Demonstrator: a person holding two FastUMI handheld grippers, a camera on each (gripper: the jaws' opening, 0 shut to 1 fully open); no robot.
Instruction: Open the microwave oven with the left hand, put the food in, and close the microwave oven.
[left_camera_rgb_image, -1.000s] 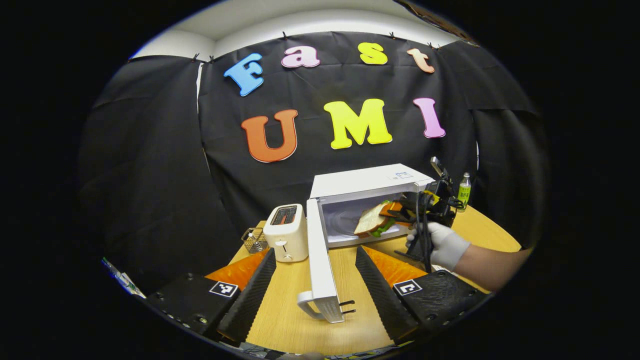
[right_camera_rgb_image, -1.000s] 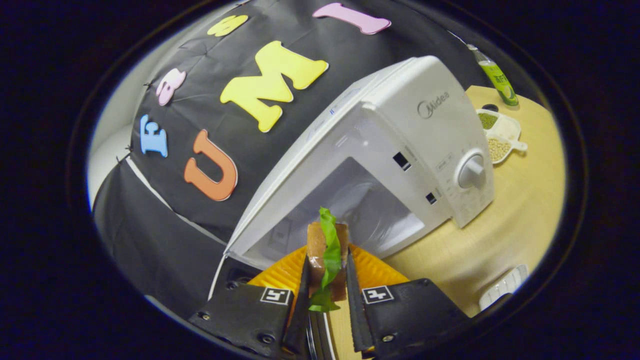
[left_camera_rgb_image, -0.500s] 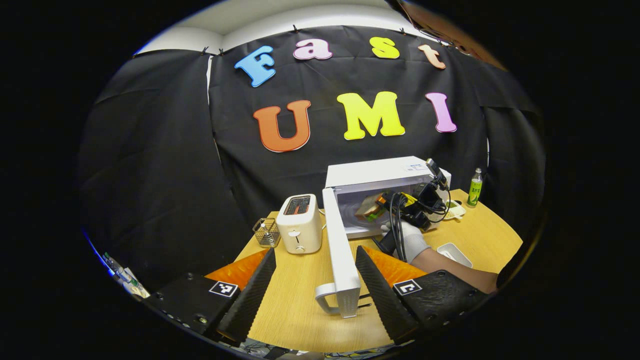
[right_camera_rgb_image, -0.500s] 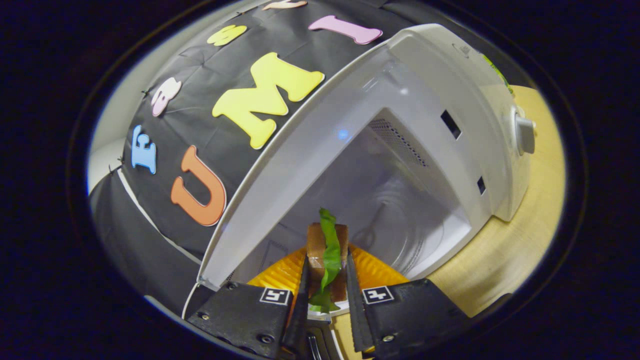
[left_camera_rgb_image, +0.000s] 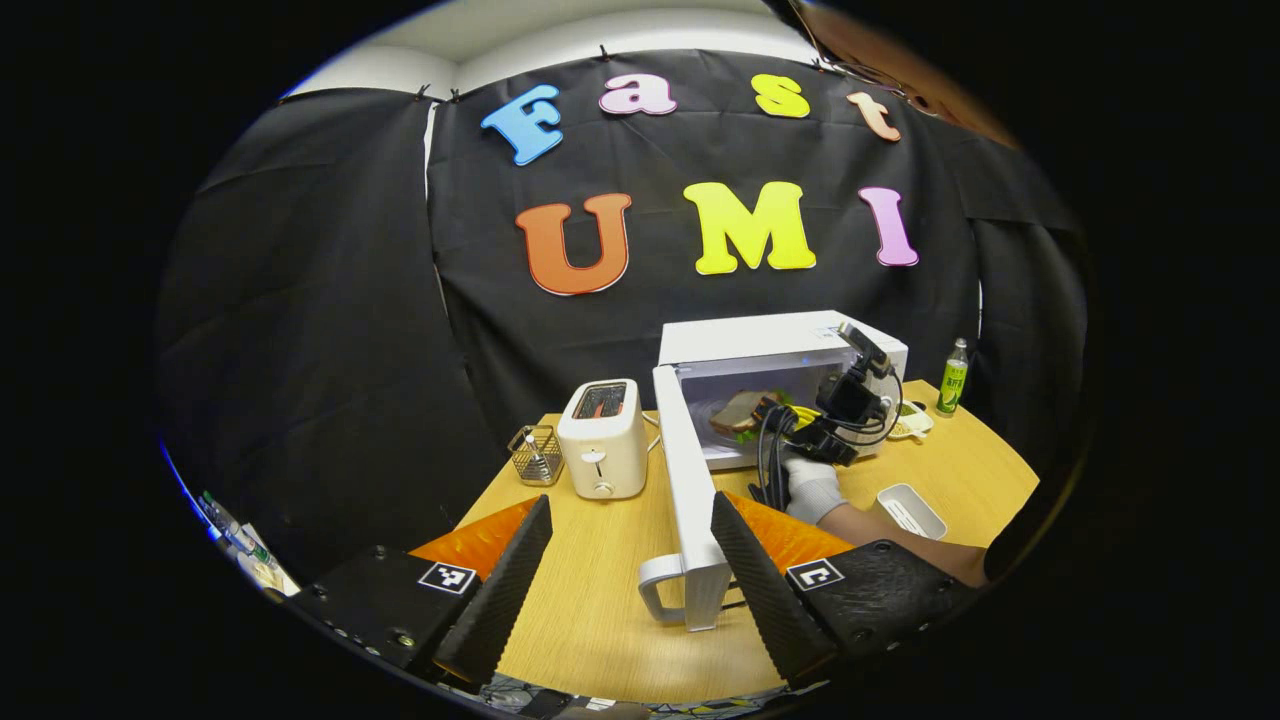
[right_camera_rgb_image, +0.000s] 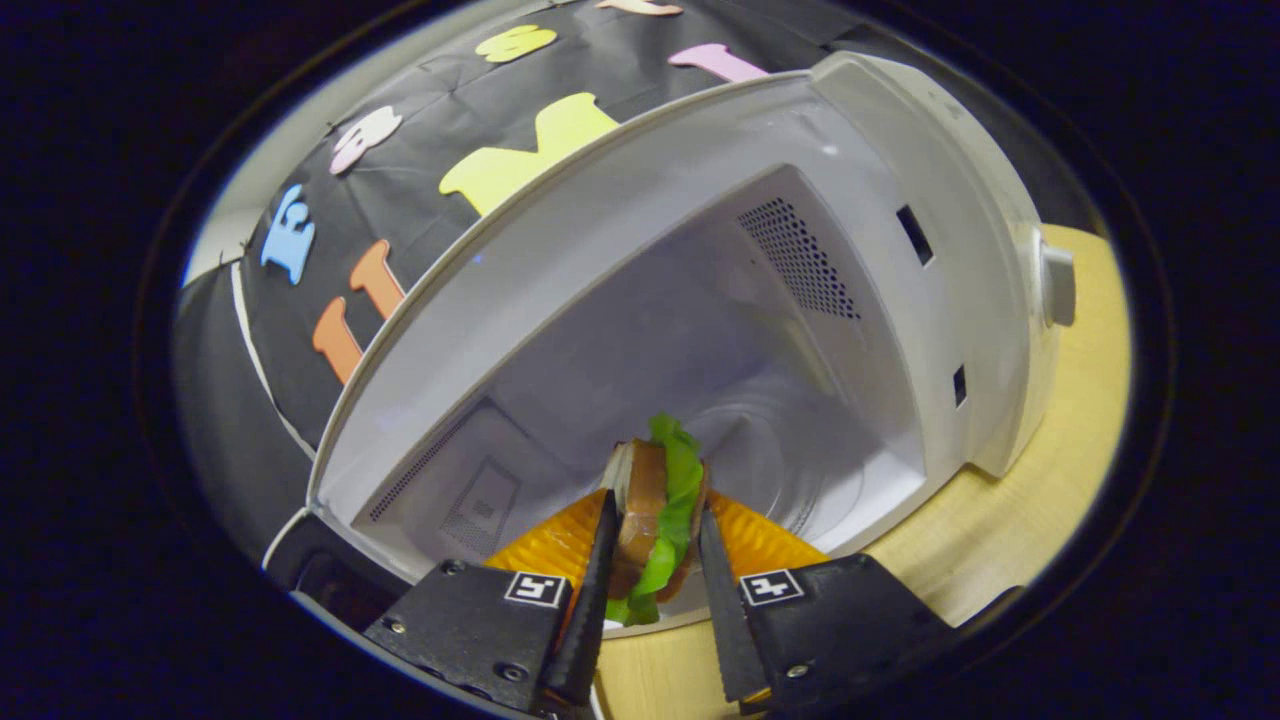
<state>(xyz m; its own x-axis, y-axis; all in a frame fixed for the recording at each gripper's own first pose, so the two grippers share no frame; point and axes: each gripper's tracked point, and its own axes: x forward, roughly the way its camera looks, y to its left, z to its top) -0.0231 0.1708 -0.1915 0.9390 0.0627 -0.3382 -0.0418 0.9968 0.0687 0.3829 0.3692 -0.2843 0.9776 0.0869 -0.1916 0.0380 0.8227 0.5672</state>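
step: placing food | right gripper (right_camera_rgb_image: 652, 560) clamps sandwich (right_camera_rgb_image: 655, 500) inside microwave (right_camera_rgb_image: 880, 300), probably above turntable | left gripper (left_camera_rgb_image: 630, 575) wide, empty | next: lower, release

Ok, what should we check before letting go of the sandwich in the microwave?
1. Microwave door swung wide open: ok.
2. Sandwich held between both fingers of the right gripper: ok.
3. Sandwich past the microwave opening: ok.
4. Sandwich resting on the oven floor: cannot tell.
5. Left gripper open, near the door handle, ready to close: ok.
6. Toaster clear of the door: ok.
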